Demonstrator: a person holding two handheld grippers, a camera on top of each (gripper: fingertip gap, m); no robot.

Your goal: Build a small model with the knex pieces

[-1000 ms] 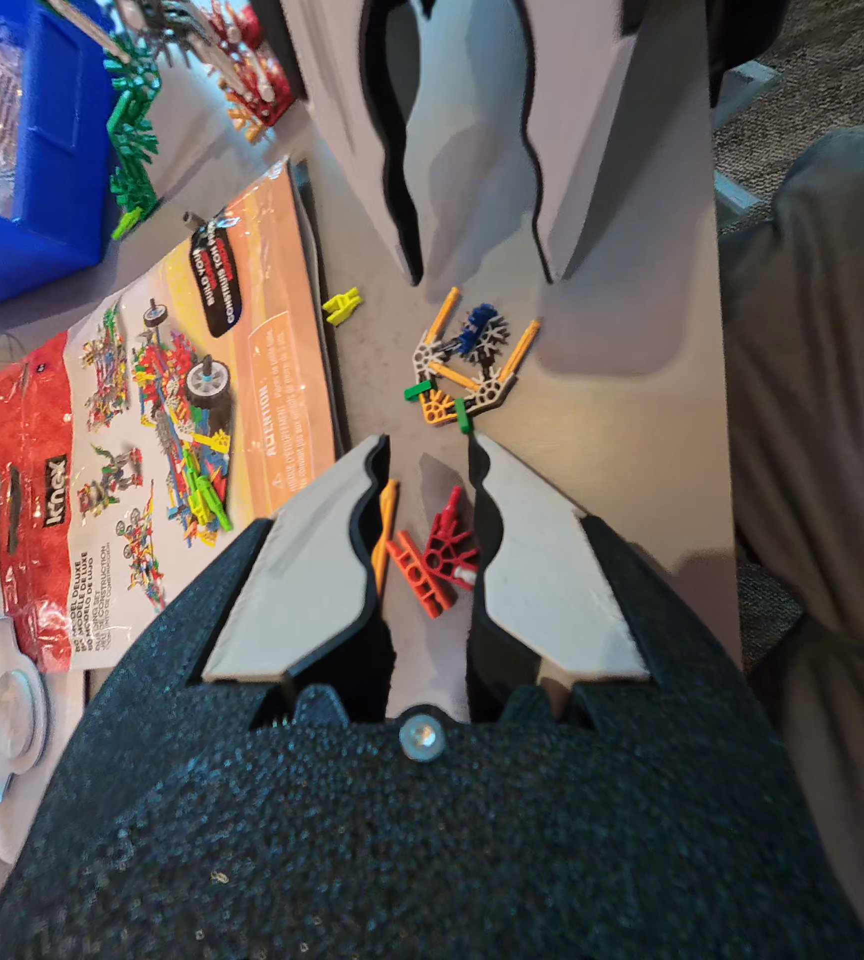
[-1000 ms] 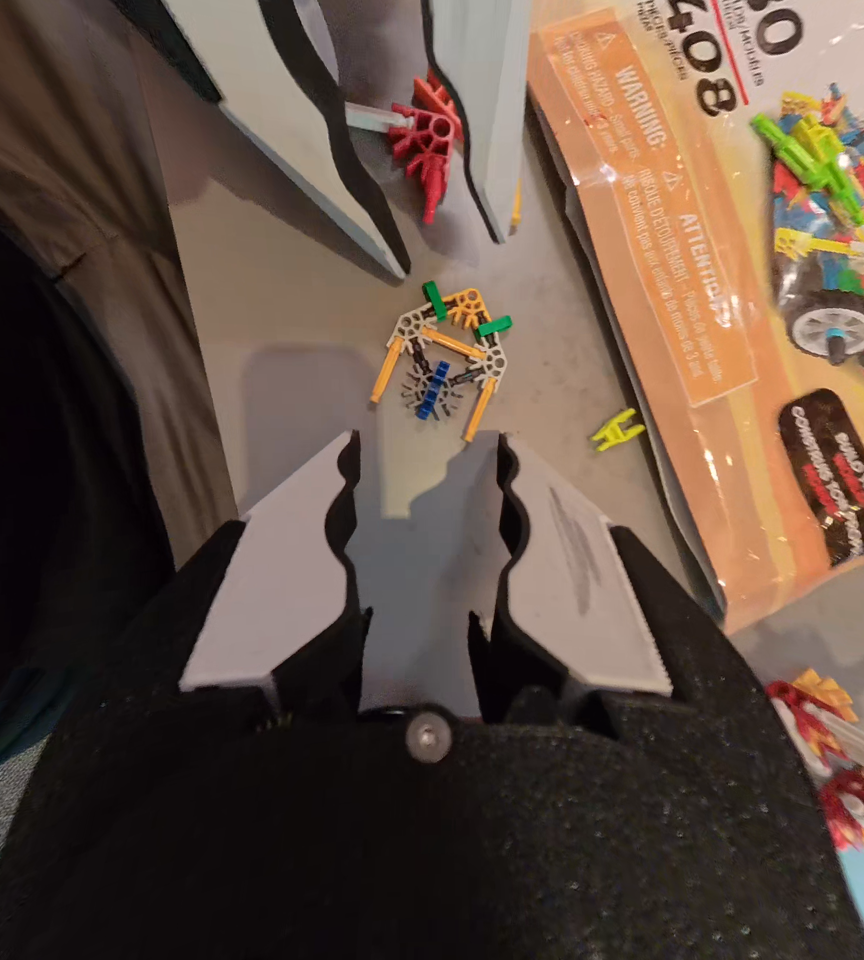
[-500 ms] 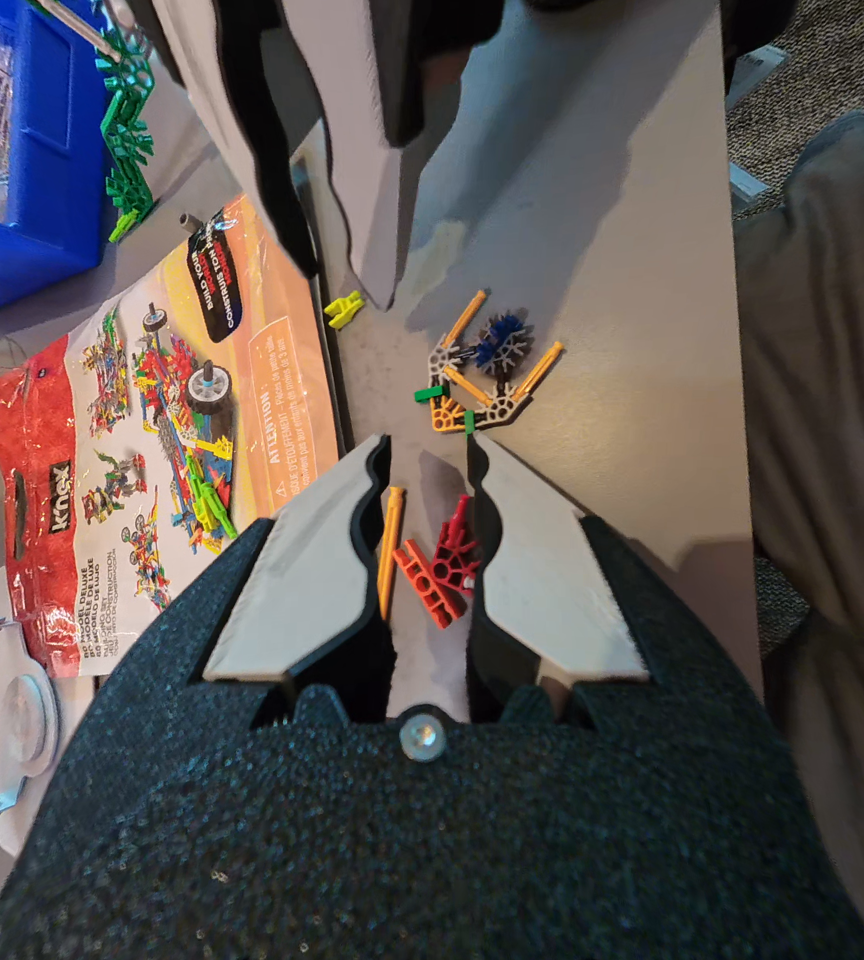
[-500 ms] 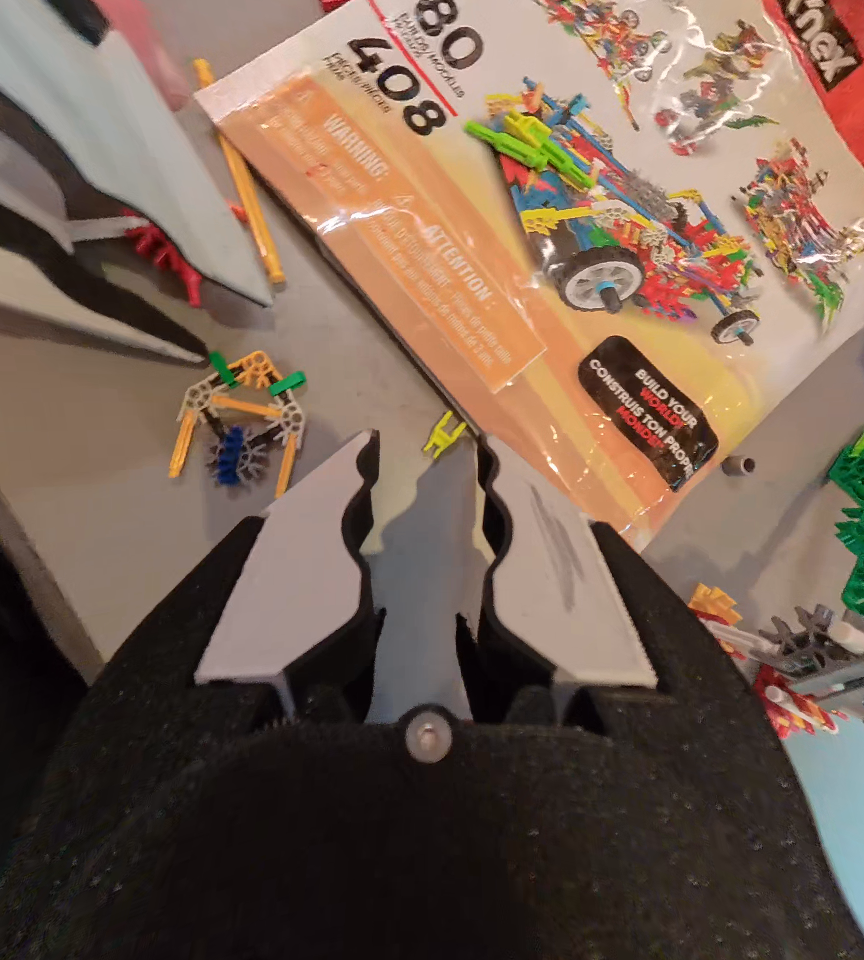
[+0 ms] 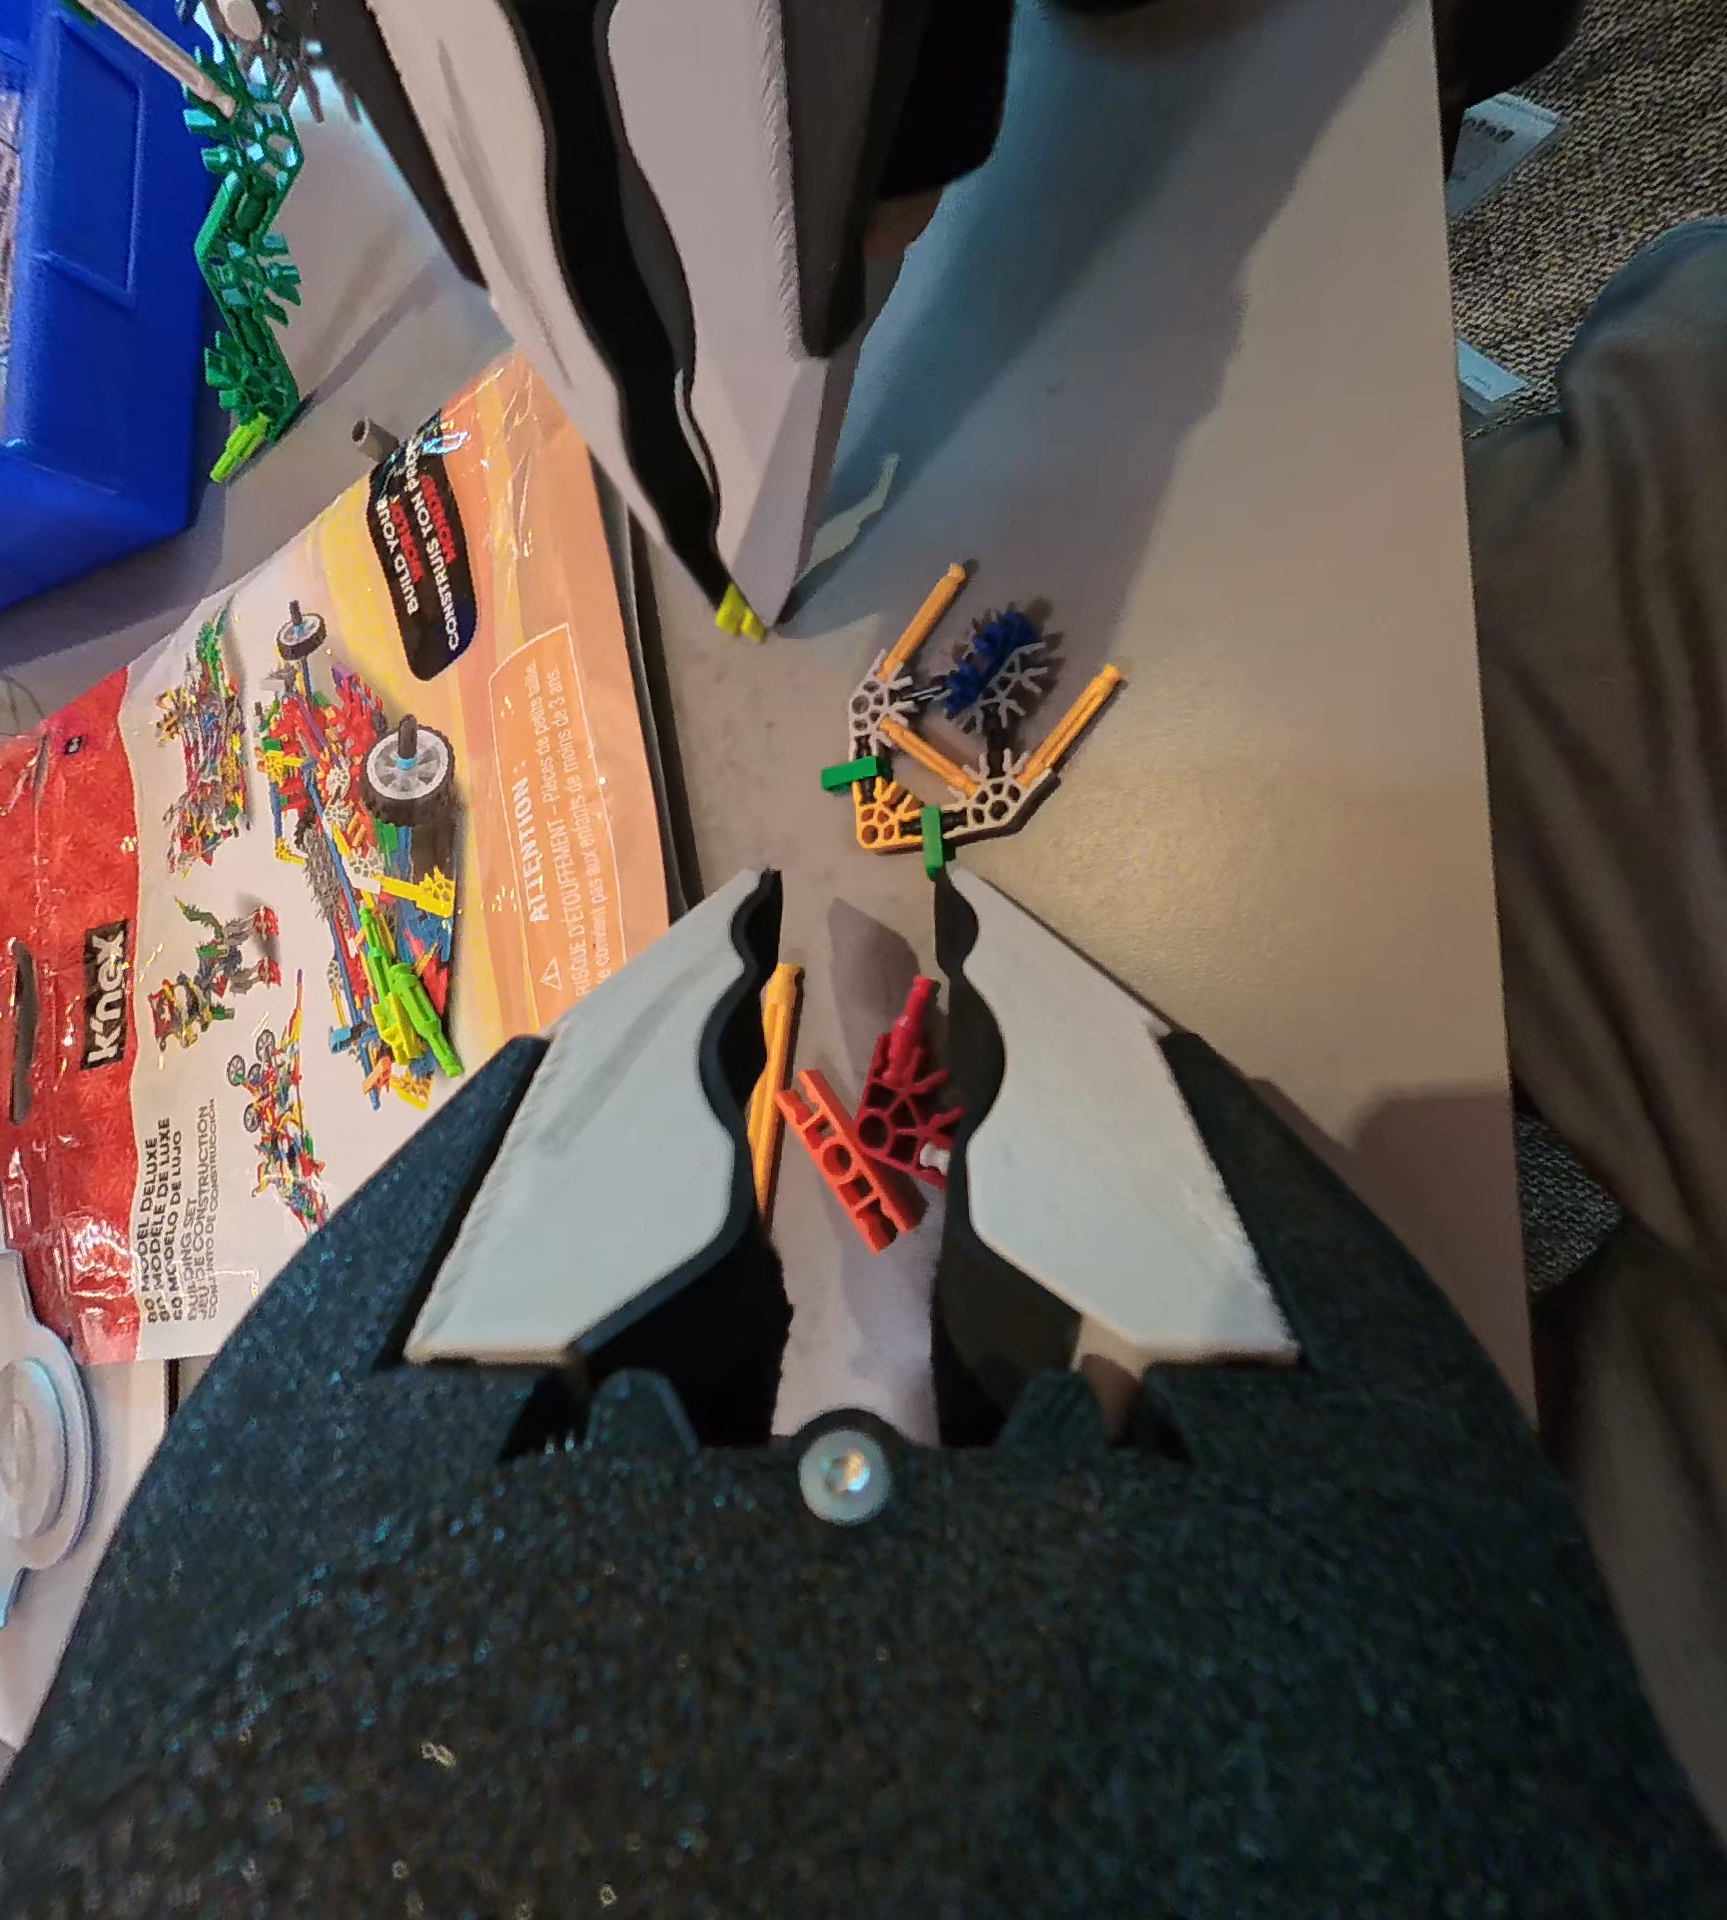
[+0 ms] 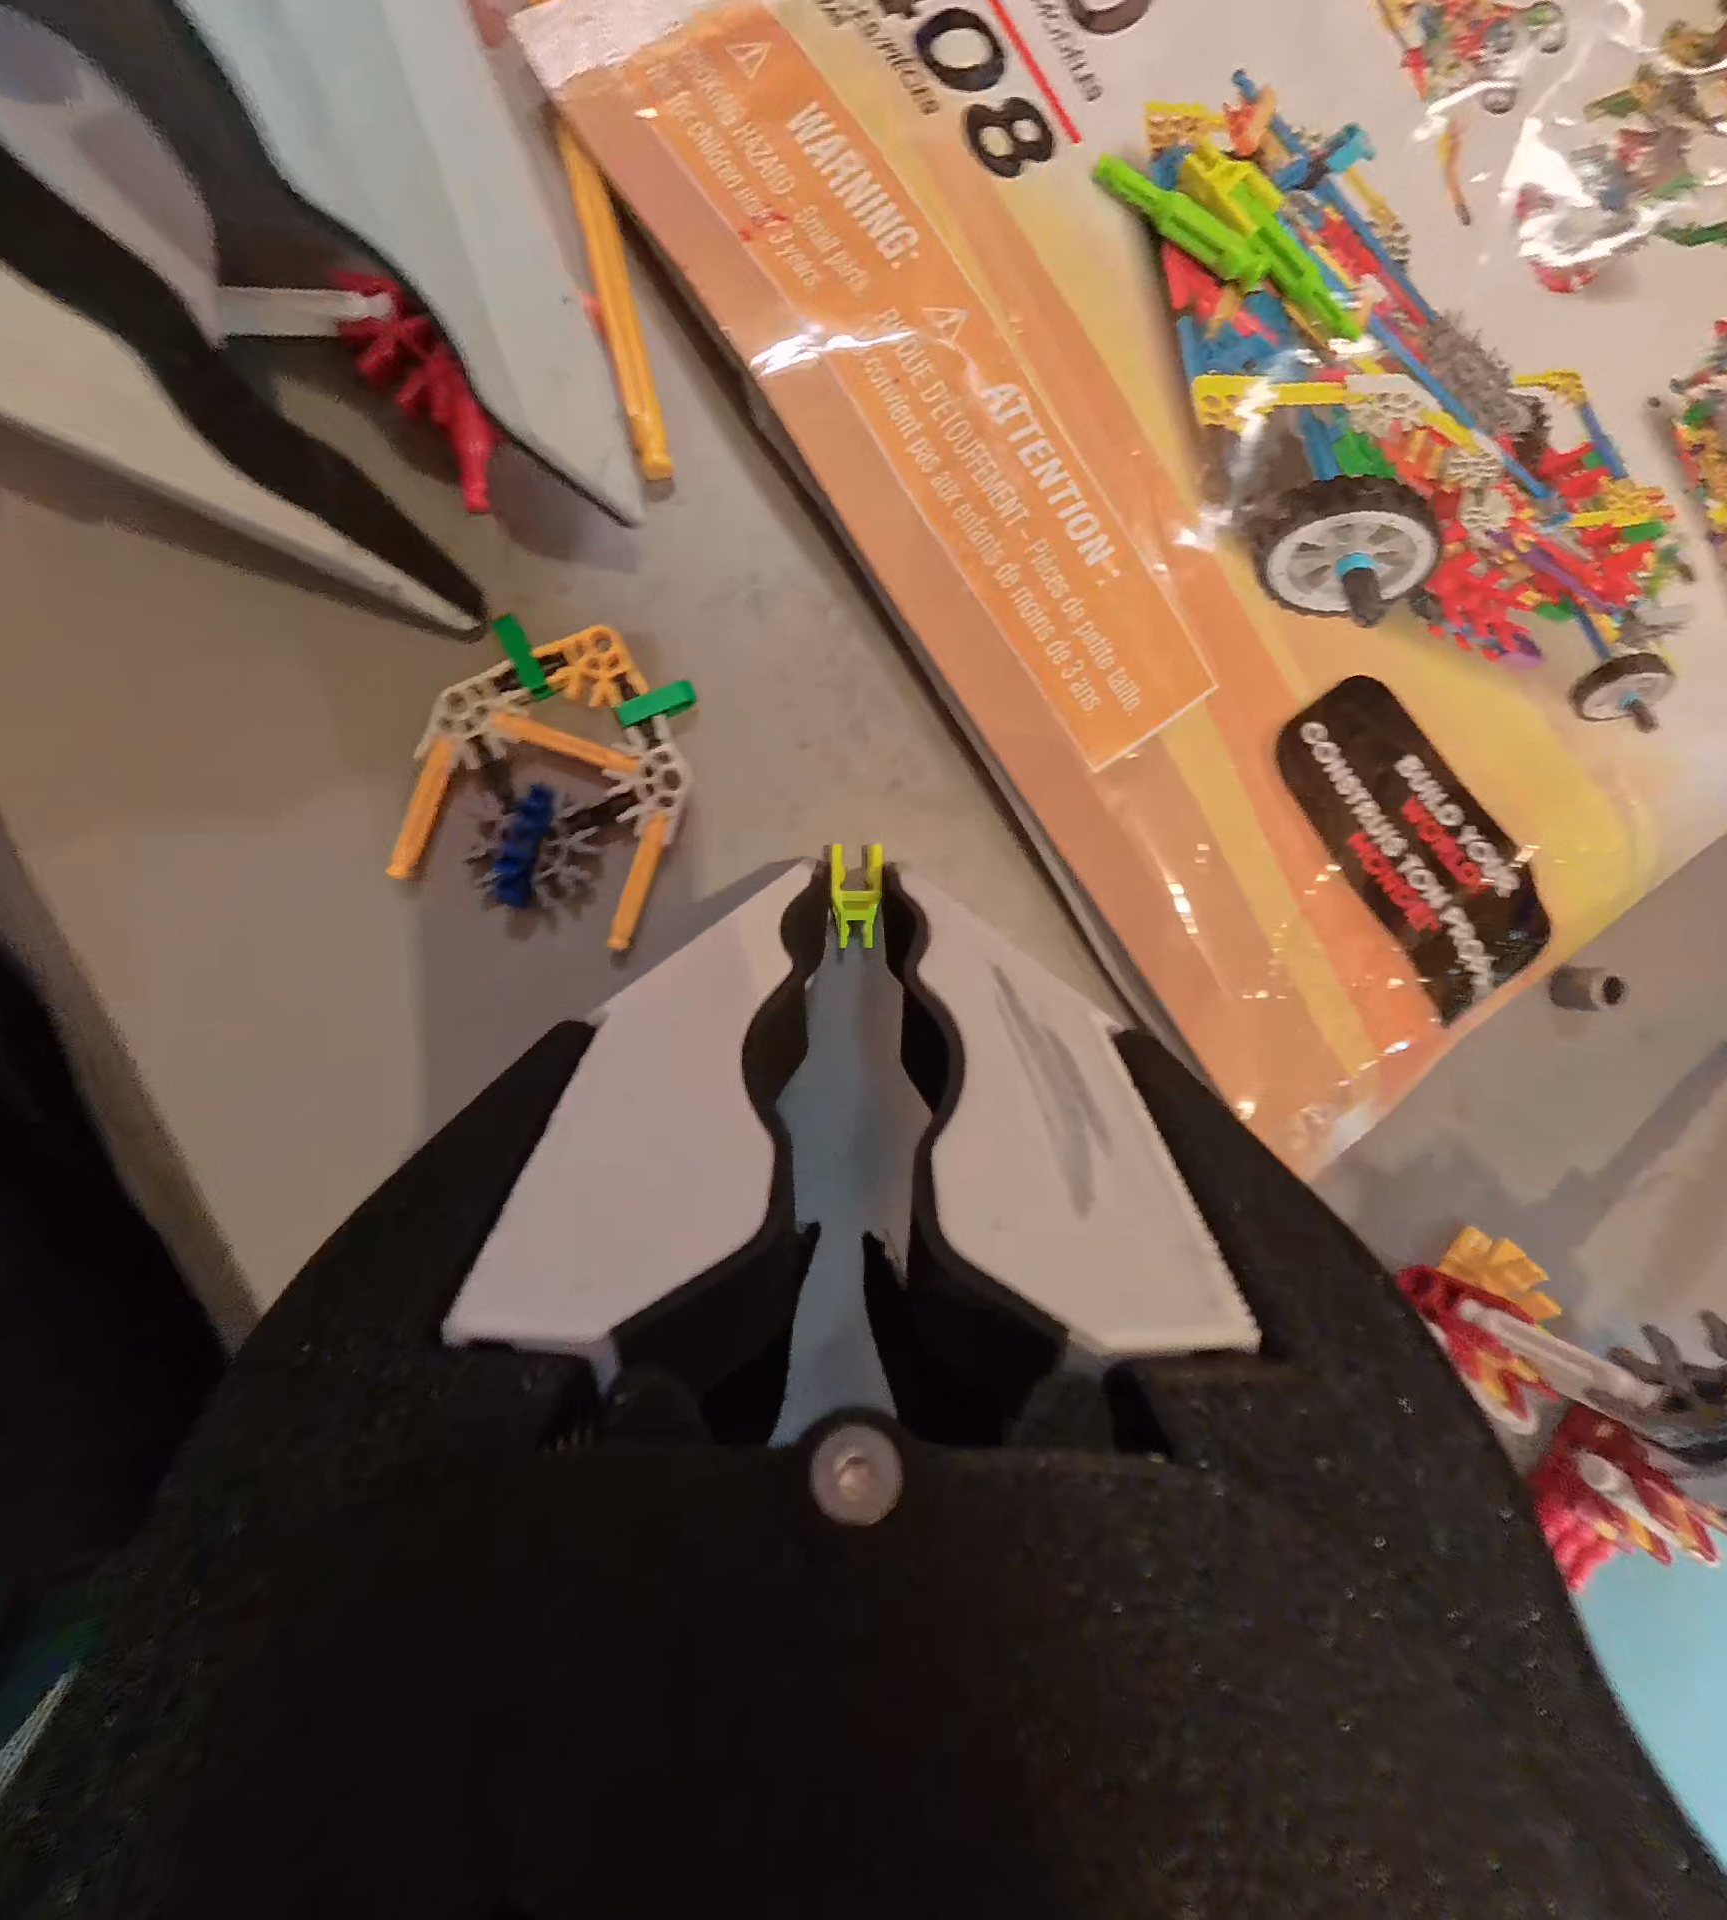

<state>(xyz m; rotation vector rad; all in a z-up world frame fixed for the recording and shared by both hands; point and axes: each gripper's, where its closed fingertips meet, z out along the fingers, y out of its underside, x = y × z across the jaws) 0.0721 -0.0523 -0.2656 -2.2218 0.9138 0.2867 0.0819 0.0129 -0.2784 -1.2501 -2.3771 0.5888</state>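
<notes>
My right gripper (image 6: 854,871) is shut on a small yellow-green clip (image 6: 854,896), held at its fingertips just above the grey table (image 5: 1212,499). It also shows in the left wrist view (image 5: 747,597), with the clip (image 5: 739,621) at its tips. My left gripper (image 5: 859,883) is open, low over a red connector (image 5: 900,1096), an orange-red connector (image 5: 843,1158) and a yellow rod (image 5: 774,1070), which lie between its fingers. A small assembly (image 5: 952,748) of grey and orange connectors, yellow rods and a blue wheel lies just beyond the left fingertips; it also shows in the right wrist view (image 6: 547,769).
A printed toy bag (image 5: 319,831) lies left of both grippers. A blue bin (image 5: 38,312) and green pieces (image 5: 251,260) sit beyond it. A small grey spacer (image 6: 1586,987) and a pile of red and grey pieces (image 6: 1617,1434) lie to the right. A person's grey clothing (image 5: 1669,935) borders the table edge. My hands' fingertips stand some 7 centimetres from each other.
My right gripper swung from above the assembly over to the yellow-green clip and closed on it. My left gripper stayed almost still and open.
</notes>
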